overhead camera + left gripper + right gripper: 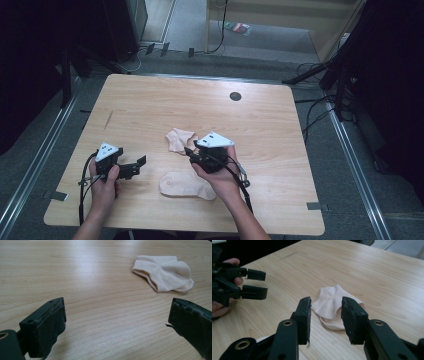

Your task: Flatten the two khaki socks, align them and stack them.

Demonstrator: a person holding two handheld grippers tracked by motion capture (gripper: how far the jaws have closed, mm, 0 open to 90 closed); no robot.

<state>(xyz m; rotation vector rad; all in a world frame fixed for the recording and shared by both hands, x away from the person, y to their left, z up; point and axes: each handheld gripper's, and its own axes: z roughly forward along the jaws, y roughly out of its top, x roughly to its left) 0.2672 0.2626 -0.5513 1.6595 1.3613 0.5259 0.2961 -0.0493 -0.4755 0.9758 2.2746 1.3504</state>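
In the high view, the right hand (220, 175) and its gripper (192, 152) cover one end of the flat sock (182, 185). In the right gripper view, the jaws hide part of the crumpled sock (329, 306), and the picture's left edge cuts off the left hand (218, 307).

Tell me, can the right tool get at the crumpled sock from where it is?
Probably yes. The right tool points straight at the crumpled sock, jaws apart and empty, with bare table between them and nothing in the way.
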